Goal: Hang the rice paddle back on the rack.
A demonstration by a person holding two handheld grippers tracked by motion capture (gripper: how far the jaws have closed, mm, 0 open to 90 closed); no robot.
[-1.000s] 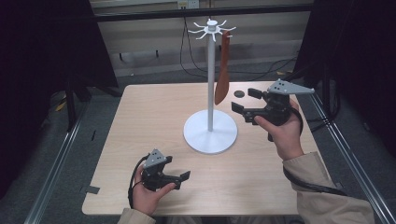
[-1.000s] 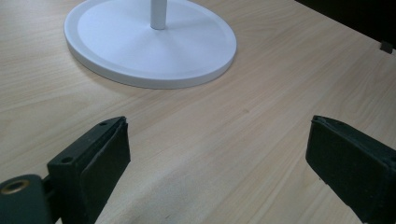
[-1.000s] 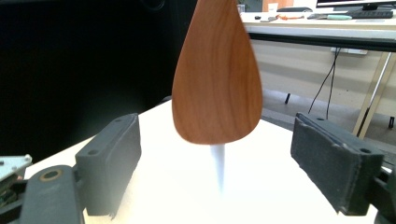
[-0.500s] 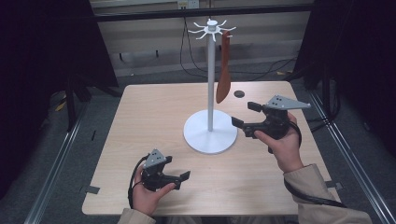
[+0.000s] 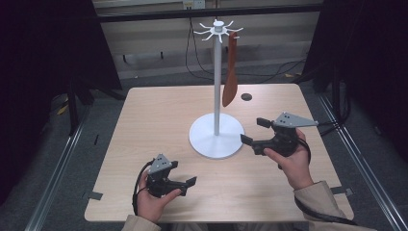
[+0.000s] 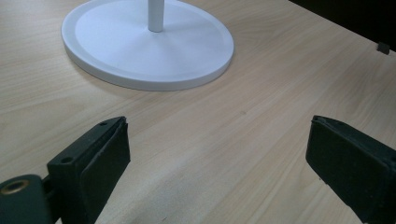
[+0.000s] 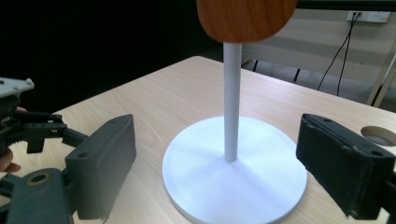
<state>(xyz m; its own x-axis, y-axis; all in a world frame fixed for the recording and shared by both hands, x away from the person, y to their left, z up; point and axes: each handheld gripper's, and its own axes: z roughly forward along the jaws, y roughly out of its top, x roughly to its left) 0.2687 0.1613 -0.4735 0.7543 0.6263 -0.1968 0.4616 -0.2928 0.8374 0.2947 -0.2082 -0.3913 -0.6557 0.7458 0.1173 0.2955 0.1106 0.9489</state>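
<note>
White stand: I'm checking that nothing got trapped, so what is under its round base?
The white stand sits flat on the wooden table; its base covers whatever lies beneath. A wooden spatula hangs above.

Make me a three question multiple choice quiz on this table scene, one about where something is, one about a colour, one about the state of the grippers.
1. Where is the wooden spatula?
A. flat on the table
B. hanging from the top of the white stand
C. in the left gripper

2. What colour is the stand's round base?
A. white
B. black
C. red

3. How is the right gripper?
A. shut on the spatula
B. shut on the pole
C. open, holding nothing

Answers: B, it dangles from a hook beside the pole. A, the disc is white. C, its jaws stand apart with only table and stand between.
</note>
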